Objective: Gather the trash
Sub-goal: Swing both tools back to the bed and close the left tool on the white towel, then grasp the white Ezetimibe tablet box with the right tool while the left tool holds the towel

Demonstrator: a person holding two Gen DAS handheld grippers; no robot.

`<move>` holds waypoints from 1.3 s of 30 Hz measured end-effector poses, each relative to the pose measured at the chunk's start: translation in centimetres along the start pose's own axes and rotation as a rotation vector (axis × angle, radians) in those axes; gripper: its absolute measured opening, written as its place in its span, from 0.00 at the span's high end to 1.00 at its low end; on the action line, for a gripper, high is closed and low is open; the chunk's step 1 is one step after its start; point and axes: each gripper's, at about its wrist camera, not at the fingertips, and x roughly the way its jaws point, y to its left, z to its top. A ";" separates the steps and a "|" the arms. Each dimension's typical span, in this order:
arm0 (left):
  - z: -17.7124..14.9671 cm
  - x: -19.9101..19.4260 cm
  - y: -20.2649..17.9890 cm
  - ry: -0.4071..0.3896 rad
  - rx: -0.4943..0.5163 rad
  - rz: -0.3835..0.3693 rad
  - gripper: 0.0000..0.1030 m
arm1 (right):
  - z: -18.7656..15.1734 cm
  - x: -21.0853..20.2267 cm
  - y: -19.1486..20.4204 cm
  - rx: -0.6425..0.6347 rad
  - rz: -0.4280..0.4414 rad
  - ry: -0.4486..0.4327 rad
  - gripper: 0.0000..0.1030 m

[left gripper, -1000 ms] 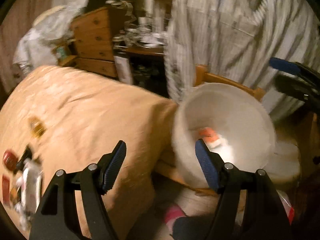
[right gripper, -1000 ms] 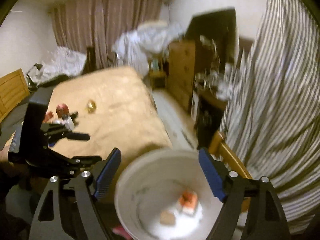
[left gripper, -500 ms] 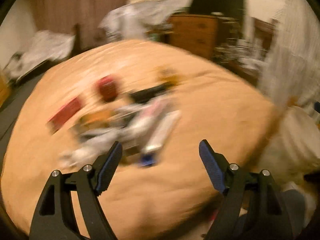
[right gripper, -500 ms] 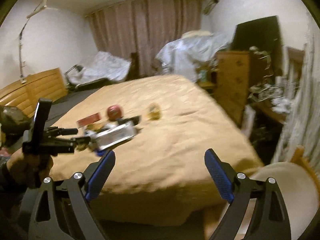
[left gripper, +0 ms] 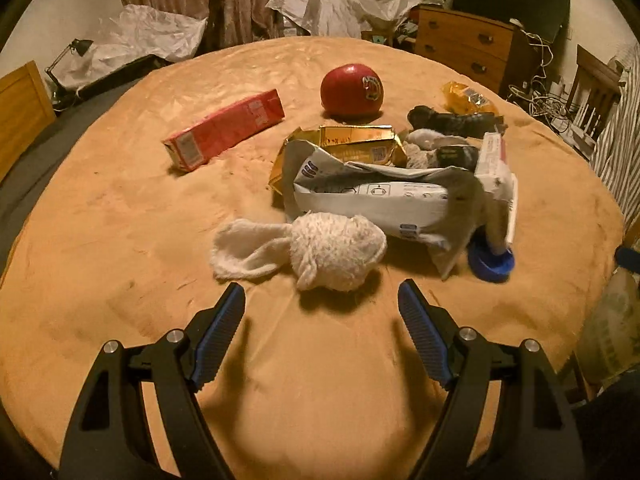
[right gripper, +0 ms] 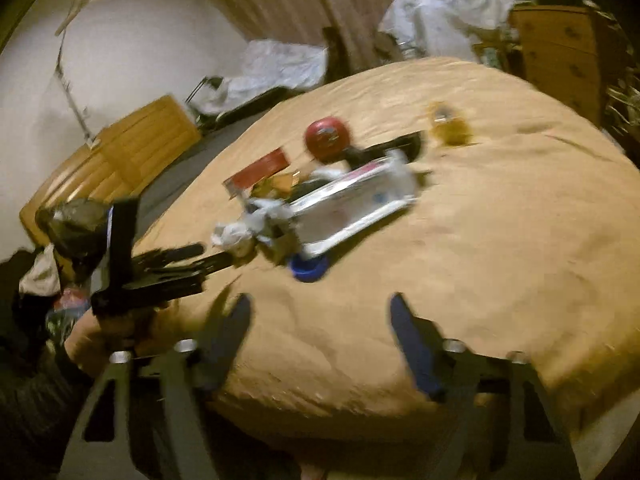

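Left wrist view, left gripper jaws wide, empty, near white sock

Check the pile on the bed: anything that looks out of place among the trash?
Yes: a red ball beyond the wrappers and a white rolled sock nearest the left gripper look like belongings, not trash. The white package is torn open.

text: none readable | red carton: barcode patch and pale lettering, too blurred | red ball: emblem, illegible | gold wrapper: small print and code square, unreadable | white package: pictogram boxes and fine print, too small | right-wrist view: motion-blurred
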 end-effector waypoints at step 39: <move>-3.6 0.3 0.6 -0.008 -0.064 -0.038 0.55 | -2.1 9.8 3.7 -0.106 0.086 0.136 0.60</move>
